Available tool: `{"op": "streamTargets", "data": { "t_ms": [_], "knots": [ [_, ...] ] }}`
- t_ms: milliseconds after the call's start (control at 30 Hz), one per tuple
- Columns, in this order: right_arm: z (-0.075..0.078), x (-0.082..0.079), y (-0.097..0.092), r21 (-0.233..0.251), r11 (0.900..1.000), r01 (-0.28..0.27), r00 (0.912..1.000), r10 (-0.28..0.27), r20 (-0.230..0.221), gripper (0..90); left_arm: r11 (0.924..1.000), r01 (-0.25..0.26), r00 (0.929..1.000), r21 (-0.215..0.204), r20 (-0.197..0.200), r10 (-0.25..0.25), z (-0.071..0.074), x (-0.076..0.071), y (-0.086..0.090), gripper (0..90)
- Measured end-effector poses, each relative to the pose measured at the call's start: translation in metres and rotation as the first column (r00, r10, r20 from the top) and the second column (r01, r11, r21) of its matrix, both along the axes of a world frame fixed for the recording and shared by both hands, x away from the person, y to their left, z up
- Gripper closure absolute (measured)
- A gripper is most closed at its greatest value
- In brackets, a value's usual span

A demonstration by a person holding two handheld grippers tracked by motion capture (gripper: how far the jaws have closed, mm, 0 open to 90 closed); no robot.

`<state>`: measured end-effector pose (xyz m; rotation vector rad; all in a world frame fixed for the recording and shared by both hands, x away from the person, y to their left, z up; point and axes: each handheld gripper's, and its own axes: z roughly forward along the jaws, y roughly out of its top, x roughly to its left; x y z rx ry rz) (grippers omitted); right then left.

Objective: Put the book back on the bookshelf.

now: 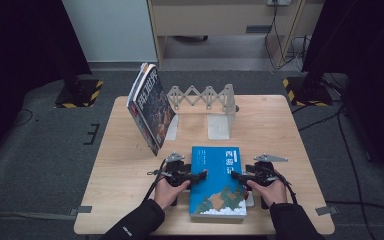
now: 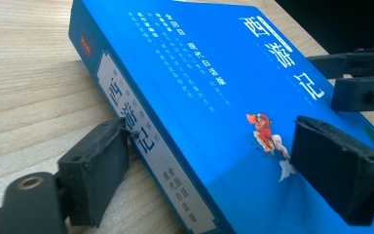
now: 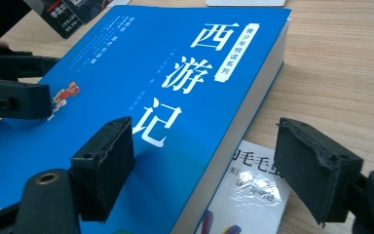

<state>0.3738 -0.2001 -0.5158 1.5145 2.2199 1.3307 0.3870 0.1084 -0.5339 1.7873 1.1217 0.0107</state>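
Both grippers' jaws open, straddling blue book [image 1: 218, 180] edges.

A blue book [image 1: 217, 180] is flanked by the left gripper [image 1: 198, 176] and right gripper [image 1: 237, 176] on the tabletop [image 1: 120, 165].

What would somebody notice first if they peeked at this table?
Probably the bright blue book lying flat at the near edge of the wooden table, with the left gripper and the right gripper at its two sides. Next, the dark book leaning steeply against the grey expanding book rack at the back.
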Motion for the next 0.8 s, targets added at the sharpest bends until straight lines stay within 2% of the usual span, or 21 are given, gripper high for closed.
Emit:
{"op": "streamTargets", "data": {
  "t_ms": [267, 567, 700, 800],
  "knots": [
    [-0.0025, 0.0020, 0.0013, 0.030, 0.9996, 0.002, 0.9997, -0.001, -0.023, 22.4, 0.9983, -0.013, 0.9996, -0.057, -0.028, 0.011, -0.0087, 0.0057, -0.0007, 6.7],
    [-0.0041, 0.0035, 0.0028, 0.052, 0.9986, 0.000, 0.9993, 0.002, -0.037, 22.0, 0.9981, -0.016, 0.9997, -0.060, -0.019, 0.015, -0.0096, 0.0076, -0.0015, 5.7],
    [-0.0046, 0.0038, 0.0030, 0.053, 0.9986, -0.002, 0.9994, 0.004, -0.035, 22.0, 0.9971, -0.034, 0.9992, -0.069, -0.023, 0.032, -0.0099, 0.0077, -0.0025, 6.0],
    [-0.0053, 0.0043, 0.0031, 0.056, 0.9984, -0.003, 0.9995, 0.005, -0.033, 22.0, 0.9929, -0.068, 0.9973, -0.097, -0.034, 0.065, -0.0109, 0.0071, -0.0032, 6.4]
  ]
}}
